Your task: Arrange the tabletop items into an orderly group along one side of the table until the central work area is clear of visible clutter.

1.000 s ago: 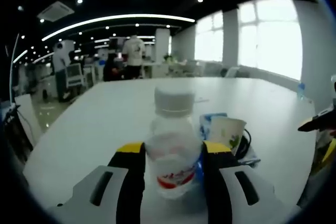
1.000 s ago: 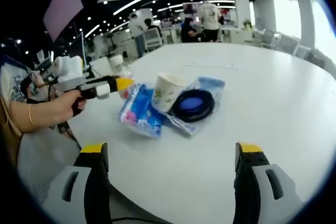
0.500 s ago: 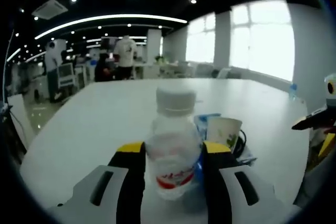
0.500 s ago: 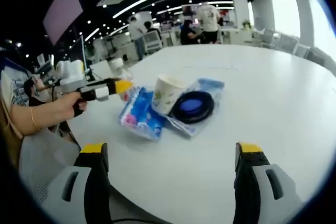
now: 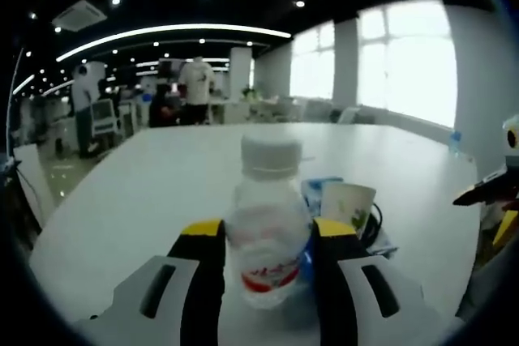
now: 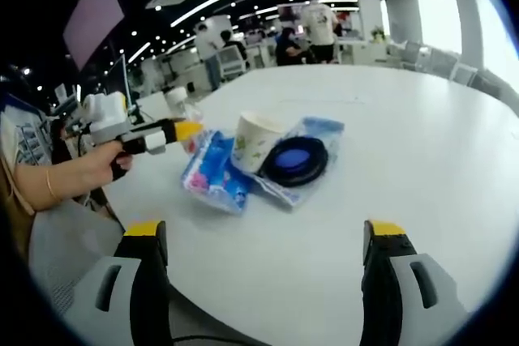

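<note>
My left gripper (image 5: pixel 267 241) is shut on a clear water bottle (image 5: pixel 268 224) with a white cap and a red label, held upright over the white table (image 5: pixel 162 176). Beyond it to the right stand a paper cup (image 5: pixel 350 204) and a blue packet (image 5: pixel 318 188). In the right gripper view the paper cup (image 6: pixel 255 141) stands among a blue tissue packet (image 6: pixel 212 172), a coiled dark cable (image 6: pixel 296 161) and a clear blue bag (image 6: pixel 324 131). A hand holds the left gripper (image 6: pixel 182 130) beside them, the bottle (image 6: pixel 180 100) between its jaws. My right gripper (image 6: pixel 263 241) stands open above bare table.
The white table (image 6: pixel 422 143) stretches wide to the right and far side. Its near edge curves at the lower left, where a person's arm (image 6: pixel 49 184) reaches in. People and desks stand far behind in the office. Bright windows line the right wall.
Both views shifted slightly with the hands. The left gripper still holds the bottle; the right stays open.
</note>
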A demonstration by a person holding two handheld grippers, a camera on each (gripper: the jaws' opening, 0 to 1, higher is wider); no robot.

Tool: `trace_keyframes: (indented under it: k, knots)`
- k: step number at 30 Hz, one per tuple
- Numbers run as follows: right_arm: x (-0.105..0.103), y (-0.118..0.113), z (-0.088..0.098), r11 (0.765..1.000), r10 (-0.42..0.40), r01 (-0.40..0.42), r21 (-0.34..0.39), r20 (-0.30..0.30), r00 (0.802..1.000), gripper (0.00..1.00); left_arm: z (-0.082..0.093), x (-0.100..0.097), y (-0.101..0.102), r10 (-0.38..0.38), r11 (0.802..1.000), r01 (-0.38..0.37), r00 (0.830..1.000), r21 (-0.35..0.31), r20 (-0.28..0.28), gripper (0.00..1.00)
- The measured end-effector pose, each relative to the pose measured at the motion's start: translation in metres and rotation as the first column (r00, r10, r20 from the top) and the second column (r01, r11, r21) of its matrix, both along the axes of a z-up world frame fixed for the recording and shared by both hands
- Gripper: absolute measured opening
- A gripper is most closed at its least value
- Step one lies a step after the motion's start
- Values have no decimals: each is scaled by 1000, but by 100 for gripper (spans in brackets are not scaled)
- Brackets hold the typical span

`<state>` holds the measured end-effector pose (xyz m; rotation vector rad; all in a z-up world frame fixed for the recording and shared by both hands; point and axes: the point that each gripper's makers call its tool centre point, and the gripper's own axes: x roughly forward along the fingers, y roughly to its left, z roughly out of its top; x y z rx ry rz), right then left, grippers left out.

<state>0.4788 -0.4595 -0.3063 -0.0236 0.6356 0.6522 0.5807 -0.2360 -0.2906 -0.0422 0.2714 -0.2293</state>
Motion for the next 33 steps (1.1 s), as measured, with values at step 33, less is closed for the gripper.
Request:
trace_keyframes:
  k: [33]
  knots:
    - [3, -5, -2, 999, -22, 22, -42, 4, 1000, 99, 44, 11, 24, 11, 1000, -11, 1000, -18, 26, 38]
